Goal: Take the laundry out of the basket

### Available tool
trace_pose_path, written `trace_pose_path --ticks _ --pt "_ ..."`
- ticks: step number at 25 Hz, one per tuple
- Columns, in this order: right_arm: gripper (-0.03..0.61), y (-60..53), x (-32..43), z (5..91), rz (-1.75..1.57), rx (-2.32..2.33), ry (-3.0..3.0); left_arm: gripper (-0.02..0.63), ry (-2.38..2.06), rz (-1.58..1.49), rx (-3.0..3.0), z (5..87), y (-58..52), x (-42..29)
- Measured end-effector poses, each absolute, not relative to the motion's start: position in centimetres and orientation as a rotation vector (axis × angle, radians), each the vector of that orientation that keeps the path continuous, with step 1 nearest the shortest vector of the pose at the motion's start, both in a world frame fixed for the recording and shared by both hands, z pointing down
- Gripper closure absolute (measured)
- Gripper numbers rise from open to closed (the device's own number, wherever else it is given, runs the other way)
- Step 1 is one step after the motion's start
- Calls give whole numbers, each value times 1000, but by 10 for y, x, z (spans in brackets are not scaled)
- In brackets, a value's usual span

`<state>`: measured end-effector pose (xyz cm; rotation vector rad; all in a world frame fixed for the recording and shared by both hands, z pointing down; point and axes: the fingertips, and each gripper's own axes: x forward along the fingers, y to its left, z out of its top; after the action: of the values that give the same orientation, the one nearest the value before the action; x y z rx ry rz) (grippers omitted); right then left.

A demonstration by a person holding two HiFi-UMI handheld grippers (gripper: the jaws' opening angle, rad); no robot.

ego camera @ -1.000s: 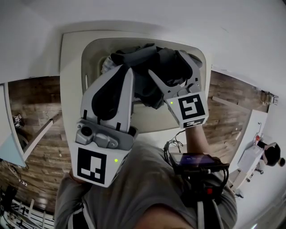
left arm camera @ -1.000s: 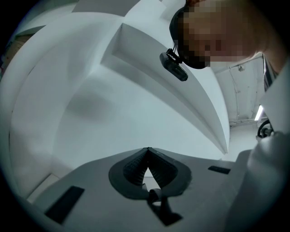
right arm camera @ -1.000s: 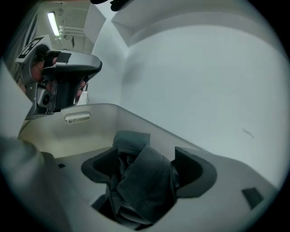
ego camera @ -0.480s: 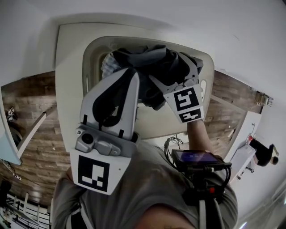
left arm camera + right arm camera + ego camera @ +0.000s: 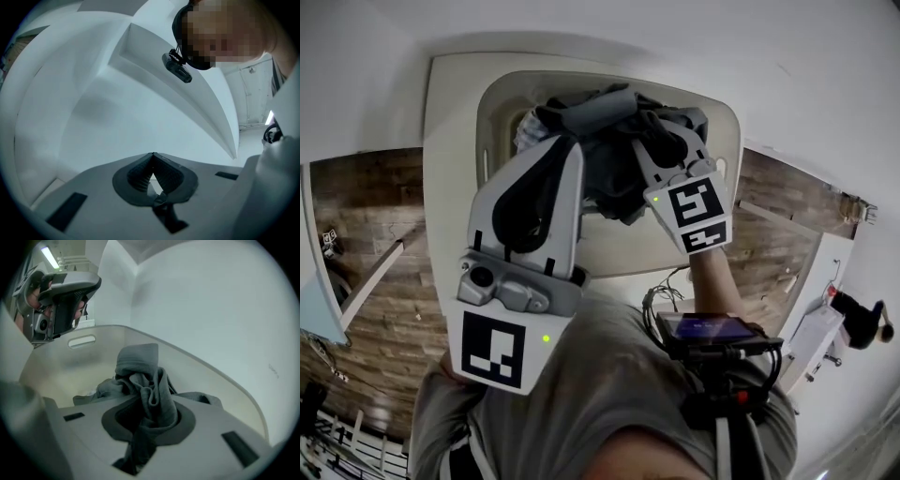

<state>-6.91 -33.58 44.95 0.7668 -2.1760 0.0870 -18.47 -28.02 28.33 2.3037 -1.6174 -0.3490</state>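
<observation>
Grey laundry (image 5: pixel 140 364) bunches between the right tool's (image 5: pixel 150 414) closing jaws inside the basket (image 5: pixel 65 367); left tool (image 5: pixel 152 158) closed, empty.

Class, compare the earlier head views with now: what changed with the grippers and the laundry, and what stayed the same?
The right gripper, its jaws spread wide over the basket before, is closing them on a fold of the grey garment, now bunched between them. The left gripper stayed shut and empty; the basket kept its place.
</observation>
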Motion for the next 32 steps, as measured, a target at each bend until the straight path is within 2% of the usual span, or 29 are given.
trace_pose_path --ticks 18,32 --pt "515 -316 -50 269 -91 1193 -2589 606 -1664 -390 2463 214 -214 -150" --pt "515 -252 18 129 -392 1470 -2703 606 -1685 -411 2586 174 -159 -116"
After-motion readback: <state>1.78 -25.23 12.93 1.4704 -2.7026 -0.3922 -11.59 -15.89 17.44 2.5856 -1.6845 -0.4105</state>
